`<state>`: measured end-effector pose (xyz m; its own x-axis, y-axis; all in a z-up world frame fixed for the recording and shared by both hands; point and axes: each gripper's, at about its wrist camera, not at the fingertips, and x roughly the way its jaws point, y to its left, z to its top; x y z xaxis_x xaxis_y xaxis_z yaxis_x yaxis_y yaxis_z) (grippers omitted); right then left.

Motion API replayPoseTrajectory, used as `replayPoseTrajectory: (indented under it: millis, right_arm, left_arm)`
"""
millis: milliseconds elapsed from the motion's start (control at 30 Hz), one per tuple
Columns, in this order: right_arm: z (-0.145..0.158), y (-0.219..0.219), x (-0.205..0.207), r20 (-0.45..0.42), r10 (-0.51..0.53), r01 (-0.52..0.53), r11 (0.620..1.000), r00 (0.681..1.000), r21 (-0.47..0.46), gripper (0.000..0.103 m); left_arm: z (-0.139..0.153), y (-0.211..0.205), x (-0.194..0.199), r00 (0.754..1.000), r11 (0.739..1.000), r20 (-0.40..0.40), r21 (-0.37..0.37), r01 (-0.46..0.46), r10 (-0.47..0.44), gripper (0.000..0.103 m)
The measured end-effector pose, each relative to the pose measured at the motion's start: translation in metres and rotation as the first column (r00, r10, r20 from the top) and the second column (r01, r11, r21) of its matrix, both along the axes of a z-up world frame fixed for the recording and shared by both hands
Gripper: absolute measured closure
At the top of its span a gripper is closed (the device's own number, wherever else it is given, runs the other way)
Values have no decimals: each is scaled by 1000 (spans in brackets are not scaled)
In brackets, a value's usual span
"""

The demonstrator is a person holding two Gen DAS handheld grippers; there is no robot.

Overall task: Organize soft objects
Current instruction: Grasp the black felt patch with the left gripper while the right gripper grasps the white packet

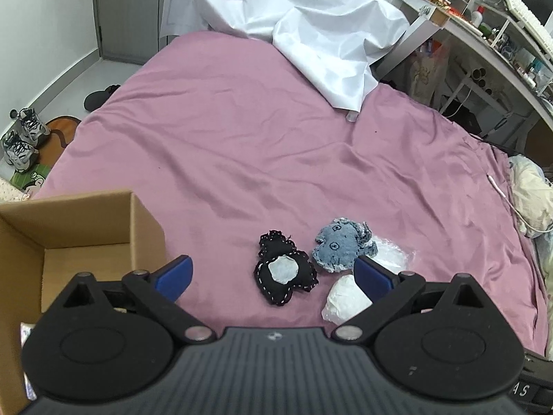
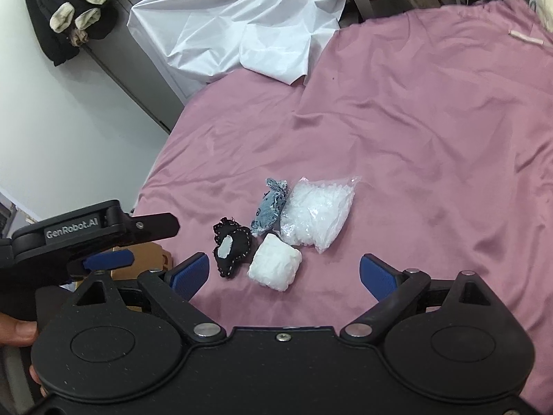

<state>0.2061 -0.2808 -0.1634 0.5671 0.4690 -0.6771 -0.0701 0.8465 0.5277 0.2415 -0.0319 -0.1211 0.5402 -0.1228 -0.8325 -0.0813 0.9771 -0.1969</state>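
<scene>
Four soft things lie together on the pink bedsheet (image 1: 242,138): a black stitched plush with a white patch (image 1: 284,273) (image 2: 231,246), a blue denim plush (image 1: 340,245) (image 2: 271,209), a white padded lump (image 1: 345,299) (image 2: 275,265) and a clear bag of white filling (image 2: 318,212) (image 1: 392,257). My left gripper (image 1: 273,271) is open and empty, hovering just before the black plush. My right gripper (image 2: 284,271) is open and empty, above the white lump. An open cardboard box (image 1: 79,228) stands at the left.
A crumpled white sheet (image 1: 304,17) covers the far end of the bed. Shoes (image 1: 22,138) sit on the floor at left. A cluttered desk (image 1: 490,27) stands at right. The left gripper's body (image 2: 86,238) shows in the right wrist view.
</scene>
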Motion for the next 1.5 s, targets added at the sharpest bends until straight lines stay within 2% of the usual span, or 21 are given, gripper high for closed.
replayPoseTrajectory:
  millis: [133, 267, 500, 600, 667, 733, 767, 833, 1067, 1300, 1433, 1500]
  right_arm:
    - [-11, 1, 10, -34, 4, -3, 999, 999, 36, 18]
    - [-21, 5, 19, -69, 7, -3, 998, 998, 62, 19]
    - [-38, 14, 33, -121, 10, 1, 996, 993, 85, 25]
    - [-45, 15, 38, -145, 5, 10, 995, 989, 99, 33]
    - [-47, 14, 40, -146, 6, 10, 995, 989, 103, 42]
    - [-50, 13, 42, -157, 7, 10, 995, 988, 103, 63]
    - [-52, 11, 43, -164, 12, 7, 993, 986, 115, 65]
    - [-53, 6, 42, -168, 10, 13, 991, 986, 134, 67]
    - [-50, -9, 32, -160, 2, 17, 993, 987, 121, 68]
    - [-51, -14, 29, -166, 2, 19, 992, 986, 121, 68]
    - [-49, -13, 29, -168, -4, 23, 993, 986, 114, 68]
    - [-47, -14, 26, -167, -3, 21, 994, 986, 109, 68]
  left_arm:
    - [-12, -2, 12, 999, 1000, -32, -8, -13, 12, 6]
    - [-24, -5, 22, 998, 1000, -66, -11, -22, 21, 11]
    - [-29, -8, 31, 997, 998, -54, 35, -44, 45, 12]
    - [-24, -12, 33, 998, 999, -46, 29, -36, 37, 19]
    - [-23, -17, 34, 999, 1000, -39, 14, -13, 13, 19]
    - [-27, -24, 37, 999, 1000, -44, 29, 10, -9, 20]
    - [-31, -25, 39, 998, 999, -60, 33, 9, -7, 20]
    - [-41, -25, 43, 996, 1000, -92, 19, 2, -1, 26]
    - [-62, -21, 51, 987, 999, -161, -25, -31, 26, 33]
    - [-72, -20, 54, 982, 998, -184, -30, -54, 48, 40]
    - [-72, -20, 51, 982, 998, -181, -18, -68, 64, 57]
    - [-71, -20, 50, 981, 997, -181, -24, -69, 64, 62]
